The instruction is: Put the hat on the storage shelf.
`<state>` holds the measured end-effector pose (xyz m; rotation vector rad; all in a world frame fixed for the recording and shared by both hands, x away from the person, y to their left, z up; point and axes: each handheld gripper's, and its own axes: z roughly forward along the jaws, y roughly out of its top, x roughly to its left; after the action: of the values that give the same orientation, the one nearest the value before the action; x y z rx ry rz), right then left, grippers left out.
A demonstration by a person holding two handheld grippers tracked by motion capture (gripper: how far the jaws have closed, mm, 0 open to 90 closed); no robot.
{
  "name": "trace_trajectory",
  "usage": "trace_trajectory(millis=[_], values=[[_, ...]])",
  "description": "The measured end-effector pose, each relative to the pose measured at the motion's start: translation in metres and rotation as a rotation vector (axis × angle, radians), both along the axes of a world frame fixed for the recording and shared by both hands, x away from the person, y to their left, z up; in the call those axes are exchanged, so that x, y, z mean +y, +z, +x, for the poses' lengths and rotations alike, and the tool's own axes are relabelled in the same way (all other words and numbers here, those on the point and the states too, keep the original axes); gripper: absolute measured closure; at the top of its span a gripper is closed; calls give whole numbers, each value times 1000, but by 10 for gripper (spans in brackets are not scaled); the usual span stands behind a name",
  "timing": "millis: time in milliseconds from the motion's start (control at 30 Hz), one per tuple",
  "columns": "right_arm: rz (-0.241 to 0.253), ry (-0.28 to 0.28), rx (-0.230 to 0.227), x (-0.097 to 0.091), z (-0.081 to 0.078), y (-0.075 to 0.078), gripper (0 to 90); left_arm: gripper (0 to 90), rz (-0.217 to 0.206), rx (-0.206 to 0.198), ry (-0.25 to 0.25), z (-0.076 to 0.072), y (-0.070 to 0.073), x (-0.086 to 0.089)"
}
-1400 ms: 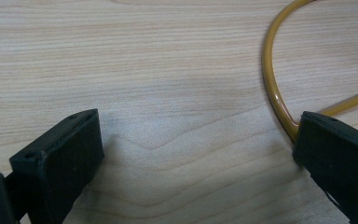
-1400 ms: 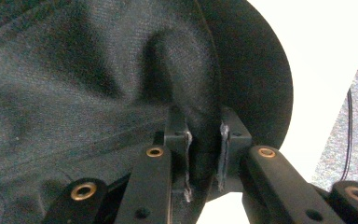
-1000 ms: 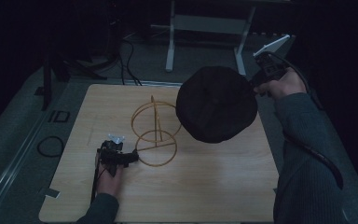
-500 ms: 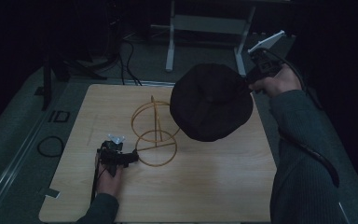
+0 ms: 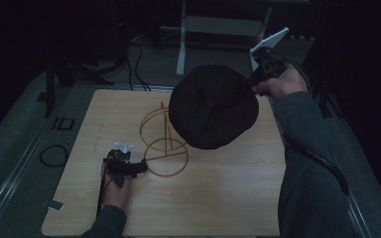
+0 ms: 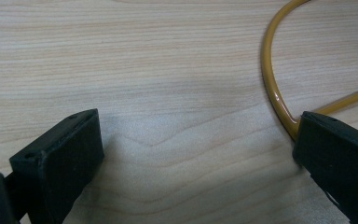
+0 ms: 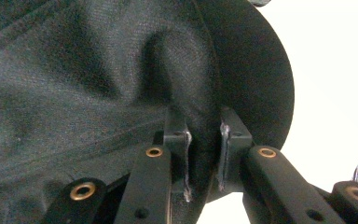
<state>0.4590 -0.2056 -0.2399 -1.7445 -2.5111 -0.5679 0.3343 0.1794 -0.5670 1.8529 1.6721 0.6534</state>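
A big, floppy black cloth hat [image 5: 212, 106] is hanging in the air above the back right part of the light wooden table [image 5: 228, 198], just over the thin yellow wire hat stand [image 5: 164, 144]. The right gripper [image 5: 250, 89] is pinching the hat at its edge, with both jaws squeezed tight on a fold of the brim [image 7: 205, 140]. The hat is looking soft and light, and it is sagging and wrinkling, so it is likely to flop and swing when carried. The edge is a good place to hold, but it may be best to hold it firmly so it is not slipping out. The wire stand is looking stiff but light, so it could tip if the hat bumps it. The left gripper [image 5: 138, 168] is resting low on the table with its jaws spread wide, one jaw touching the round base ring [image 6: 275, 93] of the stand and nothing squeezed between them. No words or labels are showing on the hat or the stand.
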Motion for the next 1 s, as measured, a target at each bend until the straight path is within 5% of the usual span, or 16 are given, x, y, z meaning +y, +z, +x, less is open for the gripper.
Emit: trace_trajectory(millis=[533, 1000], values=[[12, 68, 9, 36, 5, -6, 771, 12, 1, 1, -3, -1, 0, 0], [9, 154, 20, 90, 10, -18, 766, 12, 1, 0, -3, -1, 0, 0]])
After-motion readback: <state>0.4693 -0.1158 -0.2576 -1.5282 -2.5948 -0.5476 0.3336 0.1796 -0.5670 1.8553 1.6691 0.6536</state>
